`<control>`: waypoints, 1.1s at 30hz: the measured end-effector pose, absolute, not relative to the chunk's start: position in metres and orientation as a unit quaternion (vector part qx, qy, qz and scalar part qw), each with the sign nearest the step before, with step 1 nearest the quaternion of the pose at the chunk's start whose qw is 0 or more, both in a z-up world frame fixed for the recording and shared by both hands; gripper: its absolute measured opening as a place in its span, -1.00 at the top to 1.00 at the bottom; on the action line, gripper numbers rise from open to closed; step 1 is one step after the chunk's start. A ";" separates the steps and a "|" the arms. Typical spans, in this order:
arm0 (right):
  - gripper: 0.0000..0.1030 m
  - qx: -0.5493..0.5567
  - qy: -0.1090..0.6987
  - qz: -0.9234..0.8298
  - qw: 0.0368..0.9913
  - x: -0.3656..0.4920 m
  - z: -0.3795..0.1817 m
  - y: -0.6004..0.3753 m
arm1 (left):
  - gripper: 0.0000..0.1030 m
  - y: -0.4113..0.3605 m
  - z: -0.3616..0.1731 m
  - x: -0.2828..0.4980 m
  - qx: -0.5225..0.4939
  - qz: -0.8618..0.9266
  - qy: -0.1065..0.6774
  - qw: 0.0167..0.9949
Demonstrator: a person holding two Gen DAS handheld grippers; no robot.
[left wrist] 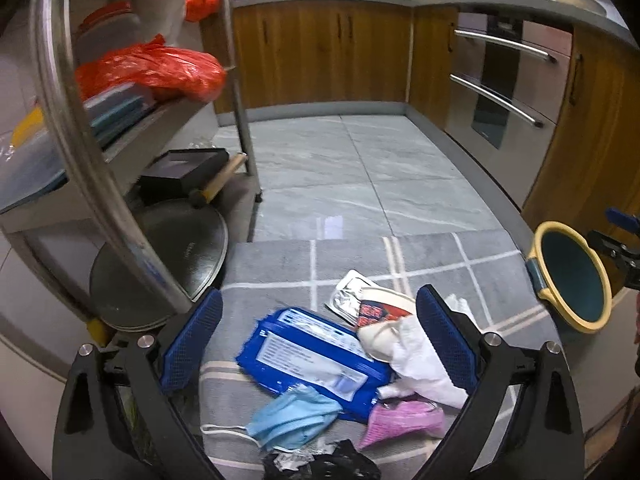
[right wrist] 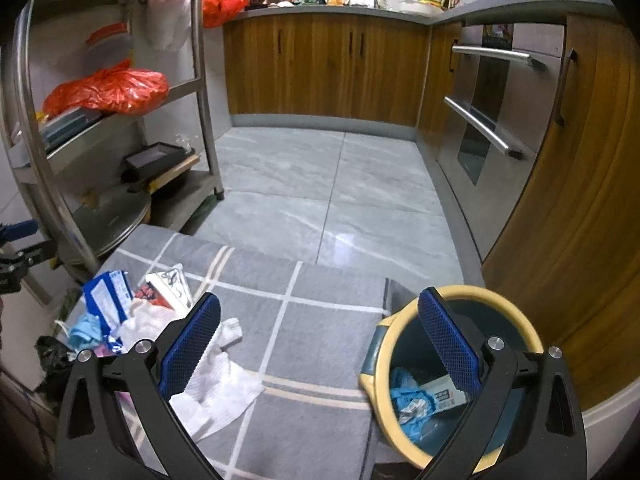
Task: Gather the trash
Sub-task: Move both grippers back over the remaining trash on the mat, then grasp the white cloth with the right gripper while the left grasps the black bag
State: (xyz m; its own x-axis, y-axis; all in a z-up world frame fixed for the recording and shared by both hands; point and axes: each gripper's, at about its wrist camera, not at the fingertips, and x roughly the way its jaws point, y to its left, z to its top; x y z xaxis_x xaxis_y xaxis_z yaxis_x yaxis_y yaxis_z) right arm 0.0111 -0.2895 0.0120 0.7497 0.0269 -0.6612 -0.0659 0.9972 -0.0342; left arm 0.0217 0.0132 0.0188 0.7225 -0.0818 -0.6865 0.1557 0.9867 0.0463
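A pile of trash lies on the grey checked mat [left wrist: 400, 264]: a blue wipes packet [left wrist: 312, 356], a light blue face mask [left wrist: 292, 420], a pink cloth [left wrist: 404, 420], white tissue [left wrist: 424, 356], a foil wrapper [left wrist: 352, 296] and black plastic [left wrist: 332, 466]. My left gripper [left wrist: 320, 344] is open above the pile, empty. The yellow-rimmed bin [right wrist: 460, 384] stands at the mat's right edge and holds blue and paper trash [right wrist: 416, 404]. My right gripper [right wrist: 320, 348] is open and empty, its right finger over the bin, its left over a white tissue [right wrist: 216, 392].
A steel shelf rack [left wrist: 80, 128] with red bags [left wrist: 152, 72], a black box [left wrist: 184, 172] and a round lid [left wrist: 160, 256] stands at the left. Wooden cabinets [right wrist: 328, 64] and an oven [right wrist: 492, 120] line the back and right. Grey floor tiles [right wrist: 320, 192] lie beyond the mat.
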 end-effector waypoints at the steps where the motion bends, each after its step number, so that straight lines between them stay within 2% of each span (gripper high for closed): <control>1: -0.91 -0.026 0.356 0.023 0.934 0.012 0.012 -0.289 | -0.80 0.017 0.020 0.022 0.052 -0.062 0.366 0.927; 10: -0.91 0.036 0.379 0.041 0.924 0.035 0.011 -0.268 | -0.78 0.041 0.013 0.014 0.064 -0.061 0.382 0.920; 15: -0.87 0.071 0.417 0.066 0.904 0.054 -0.002 -0.247 | -0.74 0.056 -0.005 0.012 0.021 -0.078 0.432 0.898; 18: -0.87 0.046 0.432 0.075 0.897 0.061 -0.010 -0.230 | -0.60 0.046 -0.015 0.001 0.044 -0.110 0.452 0.884; 20: -0.86 0.041 0.446 0.082 0.890 0.063 -0.016 -0.222 | -0.42 0.036 -0.023 -0.007 0.059 -0.140 0.466 0.872; 27: -0.82 0.021 0.466 0.086 0.881 0.060 -0.023 -0.208 | -0.13 0.001 -0.055 -0.022 0.134 -0.191 0.512 0.827; 28: -0.78 0.023 0.471 0.083 0.878 0.059 -0.025 -0.207 | -0.04 -0.002 -0.062 -0.022 0.142 -0.190 0.522 0.819; 31: -0.62 0.032 0.487 0.070 0.870 0.057 -0.032 -0.207 | 0.06 -0.006 -0.078 -0.022 0.160 -0.184 0.543 0.803; 33: -0.54 0.035 0.500 0.069 0.863 0.056 -0.038 -0.205 | 0.28 -0.007 -0.087 -0.021 0.164 -0.181 0.554 0.796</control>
State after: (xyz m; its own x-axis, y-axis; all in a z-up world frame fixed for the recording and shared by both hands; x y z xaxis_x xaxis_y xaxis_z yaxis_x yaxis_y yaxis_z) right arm 0.0561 -0.2054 -0.0377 0.4906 0.1540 -0.8577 -0.0833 0.9880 0.1297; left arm -0.0207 -0.0069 -0.0867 0.3205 -0.1059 -0.9413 0.4694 0.8809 0.0607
